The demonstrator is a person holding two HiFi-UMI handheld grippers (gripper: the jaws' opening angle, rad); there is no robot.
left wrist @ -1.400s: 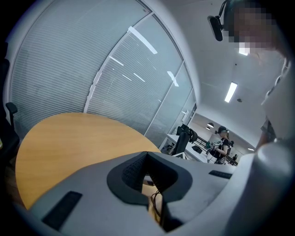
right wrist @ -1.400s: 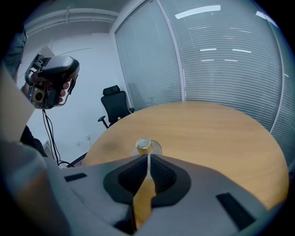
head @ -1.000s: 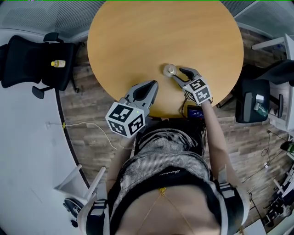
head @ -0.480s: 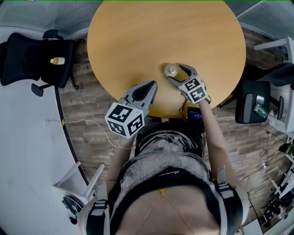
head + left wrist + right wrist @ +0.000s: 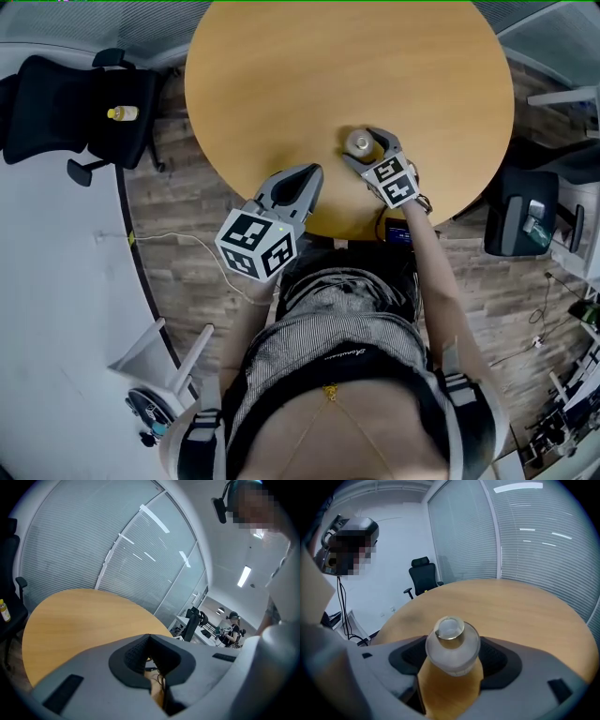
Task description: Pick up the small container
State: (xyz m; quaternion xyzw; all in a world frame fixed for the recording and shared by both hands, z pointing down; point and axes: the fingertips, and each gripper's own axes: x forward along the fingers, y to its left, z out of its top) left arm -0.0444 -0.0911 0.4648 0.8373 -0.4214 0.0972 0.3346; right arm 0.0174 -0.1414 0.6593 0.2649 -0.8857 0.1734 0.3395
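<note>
Jaws on your right tool (image 5: 367, 150) have just been opening and stand spread, the small container (image 5: 360, 142) upright between them on the desk (image 5: 328, 66), just right of centre in the head view. Your left tool (image 5: 307, 176), lower left of it, holds its jaws pressed together over the desk's near edge.

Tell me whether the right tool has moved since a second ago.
Yes. The right tool has advanced across the table onto the small container; its jaws have just been opening and now stand either side of it.
</note>
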